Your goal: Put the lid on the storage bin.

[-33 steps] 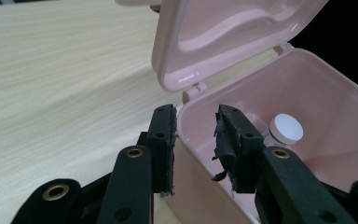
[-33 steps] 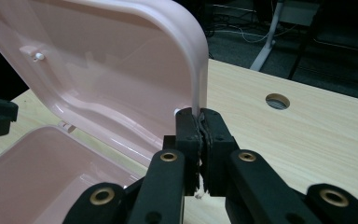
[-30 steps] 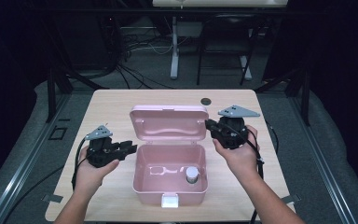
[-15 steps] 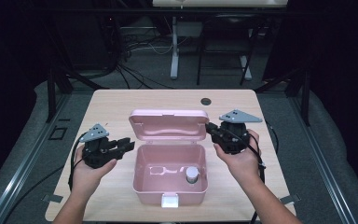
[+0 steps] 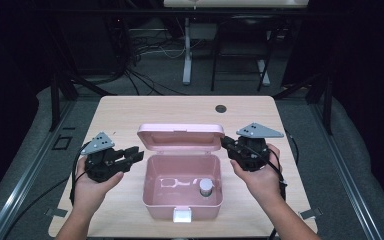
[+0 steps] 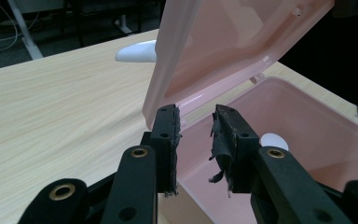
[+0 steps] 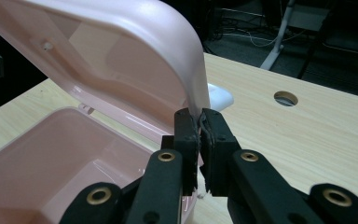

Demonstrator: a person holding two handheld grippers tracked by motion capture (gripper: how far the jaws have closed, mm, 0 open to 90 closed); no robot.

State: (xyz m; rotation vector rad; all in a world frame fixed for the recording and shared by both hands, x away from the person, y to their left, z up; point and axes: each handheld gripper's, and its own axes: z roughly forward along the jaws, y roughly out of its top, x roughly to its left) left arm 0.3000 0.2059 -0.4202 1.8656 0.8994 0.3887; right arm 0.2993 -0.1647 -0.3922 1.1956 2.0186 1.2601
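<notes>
Two grippers: right gripper clamping lid, left gripper released, jar half-hidden.

Your worktop: pale wood grain, matt. Pink box: smooth glossy plastic, its lid catching a sheen. Right gripper and left gripper: matt black plastic, pads frayed and rough.

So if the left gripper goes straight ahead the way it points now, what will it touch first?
Probably the left edge of the open pink lid: the open left gripper points right at it, though depth is unclear.
</notes>
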